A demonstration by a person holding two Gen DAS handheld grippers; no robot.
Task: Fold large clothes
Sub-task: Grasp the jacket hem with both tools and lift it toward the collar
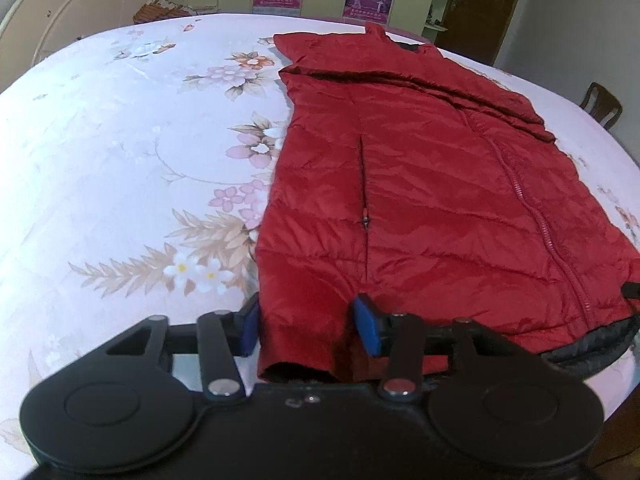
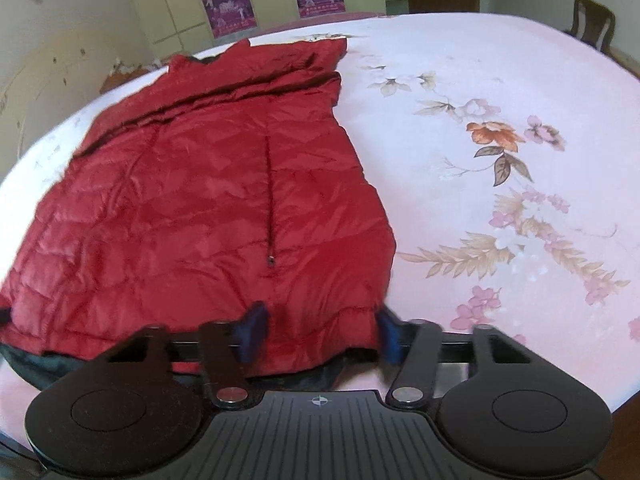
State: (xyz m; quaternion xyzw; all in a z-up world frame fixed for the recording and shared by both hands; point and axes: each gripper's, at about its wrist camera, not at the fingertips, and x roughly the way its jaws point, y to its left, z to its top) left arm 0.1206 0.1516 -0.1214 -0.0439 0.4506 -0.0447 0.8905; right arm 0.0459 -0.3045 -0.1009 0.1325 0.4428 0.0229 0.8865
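Just one red jacket [image 1: 420, 200], two hand-held grippers: left hand-held gripper [image 1: 308, 330], right hand-held gripper [image 2: 320, 334].

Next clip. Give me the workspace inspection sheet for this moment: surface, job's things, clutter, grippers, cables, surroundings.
Surface: floral bedsheet, smooth, pale pink.
Job's things: red quilted jacket lying flat, front up, sleeves folded across the chest, dark lining showing at the hem.
Clutter: nothing seen on the sheet.
Grippers: left gripper and right gripper each straddle a hem corner, blue pads against the fabric; a firm grip cannot be confirmed.
Cables: nothing seen.
Surroundings: cream wardrobe with purple posters, wooden chair, brown door.
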